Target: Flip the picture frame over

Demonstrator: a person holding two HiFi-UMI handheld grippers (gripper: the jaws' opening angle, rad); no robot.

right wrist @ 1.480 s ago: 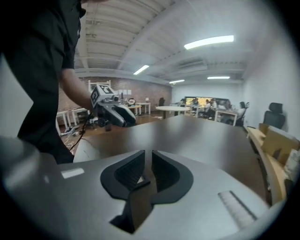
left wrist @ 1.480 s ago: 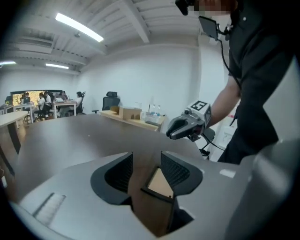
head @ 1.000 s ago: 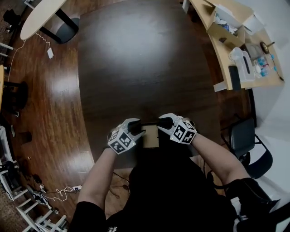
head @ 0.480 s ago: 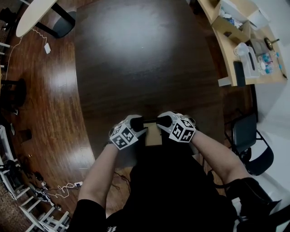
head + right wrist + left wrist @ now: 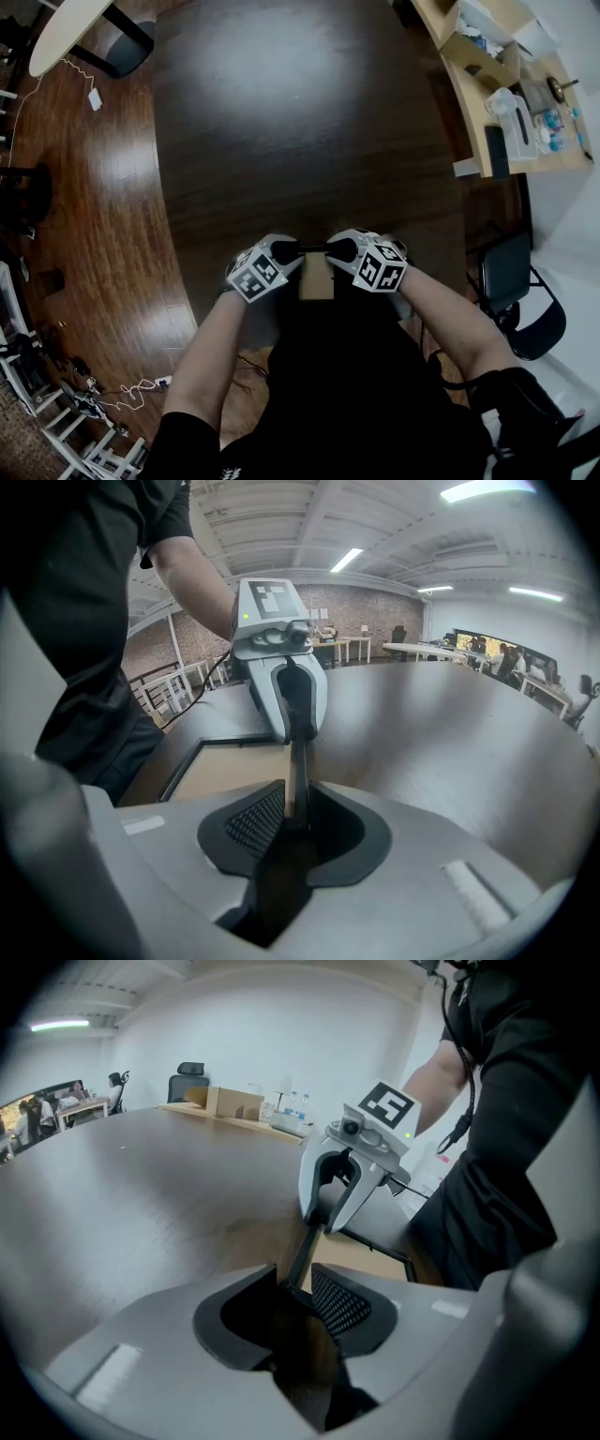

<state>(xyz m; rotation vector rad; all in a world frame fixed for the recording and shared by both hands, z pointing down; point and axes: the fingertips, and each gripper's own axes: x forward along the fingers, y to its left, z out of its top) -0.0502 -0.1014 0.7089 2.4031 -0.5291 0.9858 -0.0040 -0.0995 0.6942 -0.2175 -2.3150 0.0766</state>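
The picture frame (image 5: pixel 316 279) lies at the near edge of the dark table (image 5: pixel 300 122), tan backing up inside a thin black border. My left gripper (image 5: pixel 292 251) and right gripper (image 5: pixel 330 249) meet end to end over its far edge. The left gripper view has the black edge running from my left gripper (image 5: pixel 293 1283) up to the right gripper (image 5: pixel 339 1190), with the backing (image 5: pixel 375 1262) to the right. In the right gripper view, the same edge sits in my right gripper (image 5: pixel 296 803), and the left gripper (image 5: pixel 286 691) is just beyond. Both pairs of jaws are closing onto that edge.
A wooden desk (image 5: pixel 506 84) with boxes and bottles stands at the right, a black chair (image 5: pixel 511 291) below it. A pale oval table (image 5: pixel 66 33) is at the far left. Cables (image 5: pixel 141 386) lie on the wood floor. My dark-clothed body is against the table's near edge.
Both grippers stay at the frame's far edge with almost no shift. The frame has not visibly moved.
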